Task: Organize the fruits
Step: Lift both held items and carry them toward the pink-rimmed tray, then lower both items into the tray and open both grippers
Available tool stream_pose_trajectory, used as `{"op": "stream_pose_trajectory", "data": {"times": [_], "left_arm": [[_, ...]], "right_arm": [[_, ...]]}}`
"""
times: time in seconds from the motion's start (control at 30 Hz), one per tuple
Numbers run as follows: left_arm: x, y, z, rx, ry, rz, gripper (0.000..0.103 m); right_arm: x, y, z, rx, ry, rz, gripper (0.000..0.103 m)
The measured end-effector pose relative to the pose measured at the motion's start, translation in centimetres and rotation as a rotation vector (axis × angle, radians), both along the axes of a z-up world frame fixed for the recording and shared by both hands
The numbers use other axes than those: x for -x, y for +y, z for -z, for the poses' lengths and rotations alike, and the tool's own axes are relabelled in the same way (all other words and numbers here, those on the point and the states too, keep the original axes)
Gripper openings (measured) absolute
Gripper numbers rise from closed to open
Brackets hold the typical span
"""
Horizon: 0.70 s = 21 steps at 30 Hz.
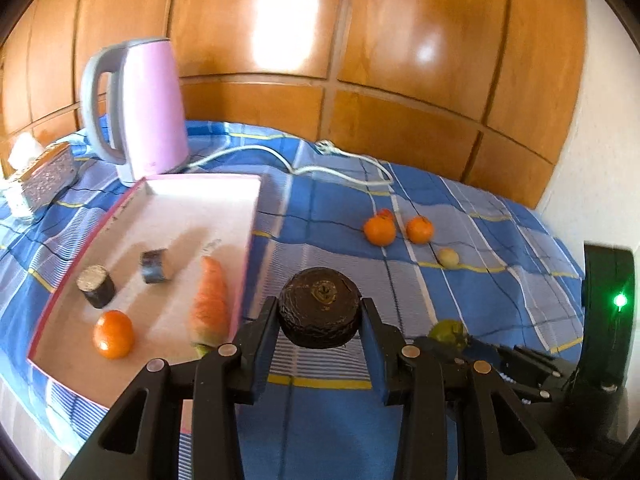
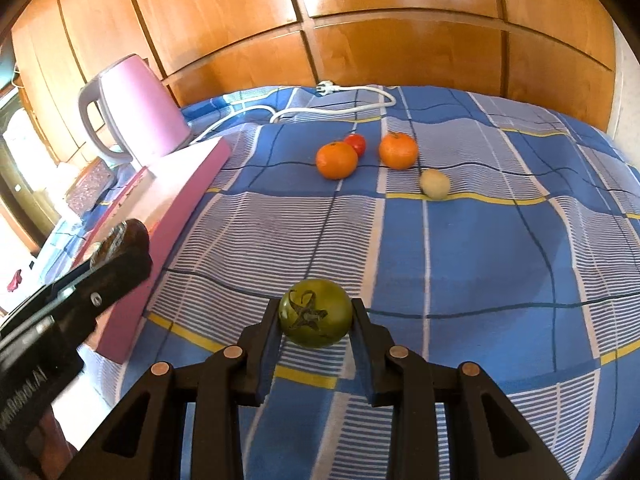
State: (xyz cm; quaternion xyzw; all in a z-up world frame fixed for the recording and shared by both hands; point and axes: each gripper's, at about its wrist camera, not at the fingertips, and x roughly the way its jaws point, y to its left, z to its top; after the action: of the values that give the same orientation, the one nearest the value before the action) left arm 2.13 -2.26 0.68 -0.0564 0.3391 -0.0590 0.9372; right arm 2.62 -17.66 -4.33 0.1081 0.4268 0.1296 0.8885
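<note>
In the left wrist view the left gripper (image 1: 320,312) fills the lower middle of the frame, its jaws clamped on a dark, rough-skinned round fruit (image 1: 319,306), perhaps an avocado, held above the blue checked cloth (image 1: 328,420). To the left lies a pink tray (image 1: 256,208) holding an orange (image 1: 113,334), a carrot (image 1: 211,300) and two short dark cylinders (image 1: 96,286); motion blur makes it hard to tell what those are. A pink kettle (image 1: 148,108) stands at the upper left behind the tray, its white cord (image 1: 340,172) trailing across the cloth.

In the right wrist view the right gripper (image 2: 315,316) sits at lower centre, jaws pressed on a green tomato (image 2: 315,312), just over the cloth. In the upper middle, well apart from it, rest two oranges (image 2: 337,160), a small red tomato (image 2: 356,143) between and behind them, and a pale round fruit (image 2: 435,184) to their right. The left gripper shows at the left edge of this view, near the tray's side wall.
</note>
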Motion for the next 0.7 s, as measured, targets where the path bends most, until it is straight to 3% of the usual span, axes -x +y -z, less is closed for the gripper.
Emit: {"op": "stream_pose_trajectory", "data": {"times": [0.47,0.7], "left_arm": [[-1.5,12.6,-0.7,0.08,0.016,-0.281,0.04],[-1.8,15.5,-0.5,0.096,0.02,-0.342,0.04]], "right_arm": [[-2.0,6.0,-3.9,-0.012,-0.071,-0.205,0.033],[-3.9,8.8,-5.0,-0.057,-0.062,-0.269,0.033]]}}
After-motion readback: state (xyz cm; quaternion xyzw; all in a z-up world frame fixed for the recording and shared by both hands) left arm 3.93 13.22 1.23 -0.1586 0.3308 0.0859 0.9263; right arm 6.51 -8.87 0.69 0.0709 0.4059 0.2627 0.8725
